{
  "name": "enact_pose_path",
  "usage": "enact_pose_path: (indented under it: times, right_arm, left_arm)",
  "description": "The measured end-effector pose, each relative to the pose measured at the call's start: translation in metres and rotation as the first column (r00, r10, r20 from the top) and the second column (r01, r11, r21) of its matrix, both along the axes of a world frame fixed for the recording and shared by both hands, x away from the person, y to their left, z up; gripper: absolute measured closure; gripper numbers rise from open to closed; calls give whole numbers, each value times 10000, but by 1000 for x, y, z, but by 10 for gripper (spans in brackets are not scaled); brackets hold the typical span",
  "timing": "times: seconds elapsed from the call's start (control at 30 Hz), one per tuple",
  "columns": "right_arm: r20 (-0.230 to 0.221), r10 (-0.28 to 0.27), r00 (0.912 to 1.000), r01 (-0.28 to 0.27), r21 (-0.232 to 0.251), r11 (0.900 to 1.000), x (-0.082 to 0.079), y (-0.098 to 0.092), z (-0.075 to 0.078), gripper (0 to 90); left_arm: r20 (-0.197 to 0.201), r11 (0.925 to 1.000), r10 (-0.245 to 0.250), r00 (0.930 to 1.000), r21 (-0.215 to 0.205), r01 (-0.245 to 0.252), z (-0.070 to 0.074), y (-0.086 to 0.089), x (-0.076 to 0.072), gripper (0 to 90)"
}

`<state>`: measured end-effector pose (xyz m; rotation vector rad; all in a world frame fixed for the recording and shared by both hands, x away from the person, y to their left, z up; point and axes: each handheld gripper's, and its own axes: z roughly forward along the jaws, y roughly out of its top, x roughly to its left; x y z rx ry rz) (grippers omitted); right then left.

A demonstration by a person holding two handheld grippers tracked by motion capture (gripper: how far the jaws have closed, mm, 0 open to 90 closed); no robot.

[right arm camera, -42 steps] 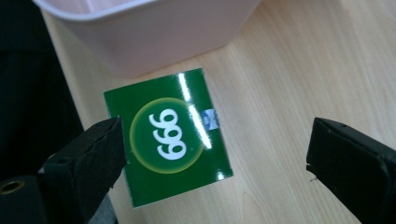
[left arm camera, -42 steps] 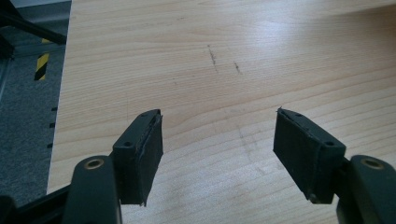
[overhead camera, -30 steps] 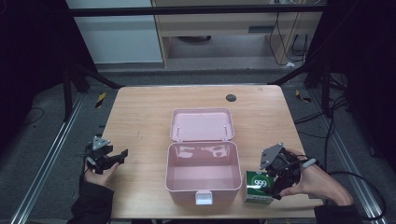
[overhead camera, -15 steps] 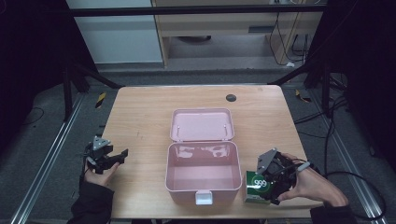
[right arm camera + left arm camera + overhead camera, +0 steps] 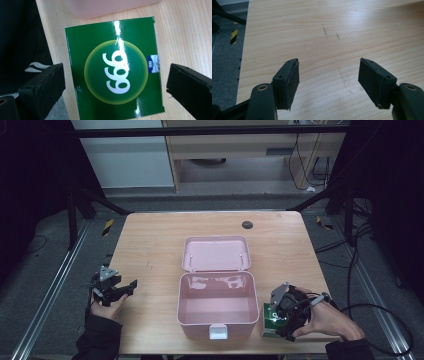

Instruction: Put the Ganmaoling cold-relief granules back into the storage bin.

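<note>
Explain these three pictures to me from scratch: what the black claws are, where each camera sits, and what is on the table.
There is no robot here. A person sits at a wooden table and holds a hand tool with two black jaws in each hand. The high view looks down from above the person. The left gripper rests near the table's left edge. The right gripper is over a green box beside an open pink case, whose lid lies flat behind it. A small dark disc sits near the far edge.

The other two pictures come from cameras riding on the tools. The left gripper view shows its jaws apart over bare wood. The right gripper view shows its jaws wide on either side of the green box, not touching it. Nothing is held.
</note>
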<state>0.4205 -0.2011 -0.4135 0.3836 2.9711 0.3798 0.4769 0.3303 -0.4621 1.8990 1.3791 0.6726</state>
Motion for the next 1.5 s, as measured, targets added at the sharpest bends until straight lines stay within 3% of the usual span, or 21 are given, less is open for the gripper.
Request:
enact_pose_path:
  times: [0.4, 0.9, 1.5]
  right_arm:
    - [-248, 198, 9995, -201, -143, 9997, 4, 3, -18, 54]
    - [-447, 356, 9984, -376, -465, 9982, 9, 8, -29, 99]
    - [-852, 345, 9958, -397, -600, 9974, 10, 4, -24, 163]
  left_arm:
    - [-31, 10000, -49, 10000, 61, 49, -1, -1, 1, 326]
    - [-30, 10000, -64, 10000, 65, 64, -1, -1, 1, 326]
    - [-2, 10000, -54, 10000, 66, 54, -1, -1, 1, 327]
